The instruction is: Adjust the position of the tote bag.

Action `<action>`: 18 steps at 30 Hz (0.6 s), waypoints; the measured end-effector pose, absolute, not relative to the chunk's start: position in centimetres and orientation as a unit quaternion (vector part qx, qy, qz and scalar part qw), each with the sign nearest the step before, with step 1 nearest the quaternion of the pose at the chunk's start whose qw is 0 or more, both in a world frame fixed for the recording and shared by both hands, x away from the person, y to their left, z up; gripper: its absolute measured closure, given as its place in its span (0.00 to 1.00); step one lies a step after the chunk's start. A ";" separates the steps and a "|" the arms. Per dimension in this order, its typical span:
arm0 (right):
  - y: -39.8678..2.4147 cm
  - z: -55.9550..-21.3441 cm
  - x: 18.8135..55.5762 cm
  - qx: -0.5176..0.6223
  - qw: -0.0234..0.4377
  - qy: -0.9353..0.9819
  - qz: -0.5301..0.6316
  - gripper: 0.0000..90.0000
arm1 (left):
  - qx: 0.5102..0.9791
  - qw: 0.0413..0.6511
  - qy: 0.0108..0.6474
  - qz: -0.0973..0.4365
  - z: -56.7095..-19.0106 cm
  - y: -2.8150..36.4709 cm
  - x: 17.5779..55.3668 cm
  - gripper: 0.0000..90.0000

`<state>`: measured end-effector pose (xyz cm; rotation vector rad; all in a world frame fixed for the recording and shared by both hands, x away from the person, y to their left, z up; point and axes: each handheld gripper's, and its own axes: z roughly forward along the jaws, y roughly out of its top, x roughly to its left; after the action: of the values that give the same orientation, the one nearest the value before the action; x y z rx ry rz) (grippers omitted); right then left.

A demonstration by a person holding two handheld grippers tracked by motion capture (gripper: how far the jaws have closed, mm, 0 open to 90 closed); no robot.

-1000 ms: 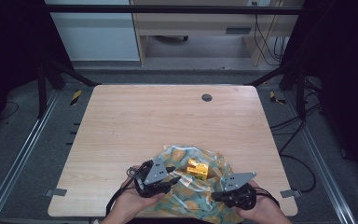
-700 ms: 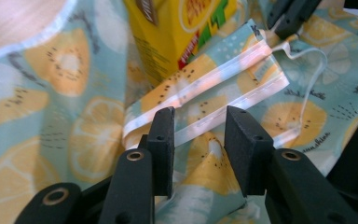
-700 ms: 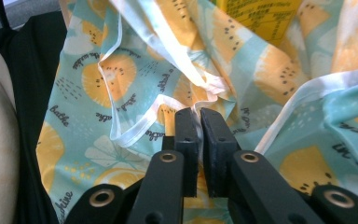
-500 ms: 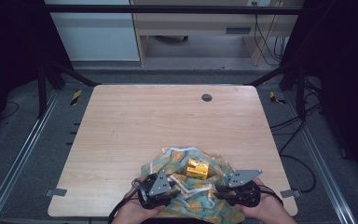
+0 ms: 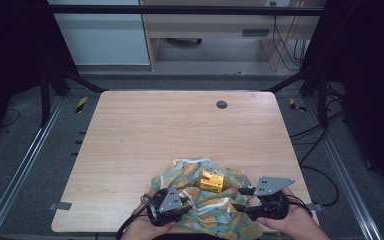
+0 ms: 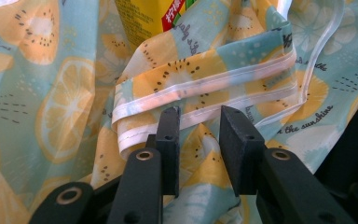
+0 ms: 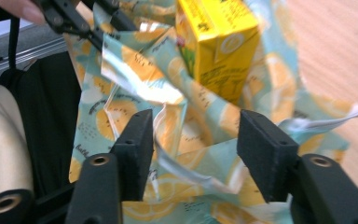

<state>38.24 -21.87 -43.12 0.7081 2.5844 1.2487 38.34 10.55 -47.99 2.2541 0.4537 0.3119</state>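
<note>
Cloth [image 5: 215, 207] with a citrus print is lying crumpled at the lower middle of the high view, on the tabletop [image 5: 180, 130], a yellow carton [image 5: 212, 180] sitting on it. Left gripper [image 5: 172, 210] and right gripper [image 5: 252, 197] are flanking it. In the left gripper view, fingers [image 6: 170, 140] are closing around a hemmed fold, not yet pinching. In the right gripper view, fingers [image 7: 135, 140] are opening, released, loose cloth lying between.
</note>
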 end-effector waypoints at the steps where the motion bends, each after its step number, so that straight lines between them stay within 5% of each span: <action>1: -22.0 -42.6 38.4 0.239 0.099 0.869 0.421 0.47 | 0.892 0.397 0.178 0.124 -48.0 10.5 38.3 0.77; 18: -22.0 -40.3 41.4 0.258 0.145 0.856 0.423 0.39 | 0.898 0.384 0.170 0.132 -48.6 10.3 37.7 0.77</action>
<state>41.42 -22.00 -40.33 0.7445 2.4659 1.2186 37.71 10.29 -48.58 2.2888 0.4334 0.3354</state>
